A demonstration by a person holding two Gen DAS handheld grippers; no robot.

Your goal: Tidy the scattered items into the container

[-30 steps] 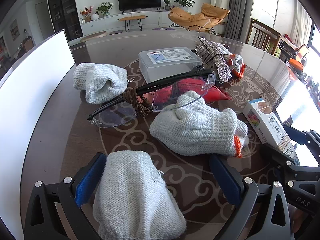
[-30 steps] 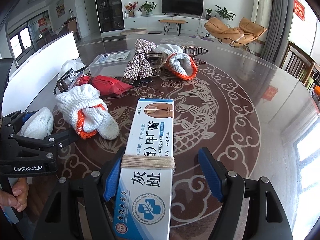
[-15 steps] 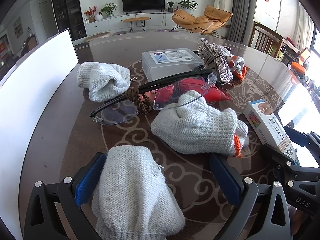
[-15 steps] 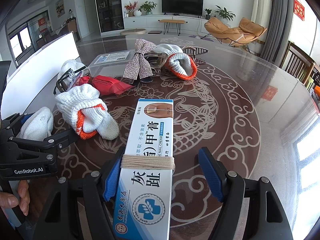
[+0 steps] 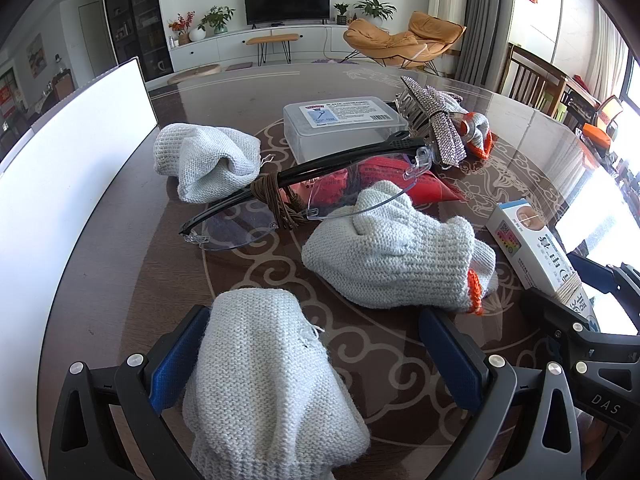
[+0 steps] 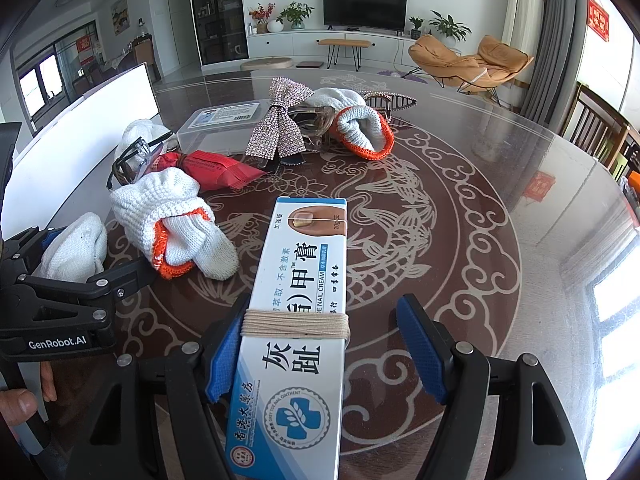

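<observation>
Nothing has shifted since a second ago: my left gripper (image 5: 312, 356) gapes around a near knit glove (image 5: 268, 380), my right gripper (image 6: 320, 352) around the cream box (image 6: 296, 320), everything left outside the white container (image 5: 64, 184).

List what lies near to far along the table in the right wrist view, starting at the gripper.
Right gripper, open around the cream box → fish inlay → rhinestone bow → orange-cuffed glove → hair clip.
</observation>
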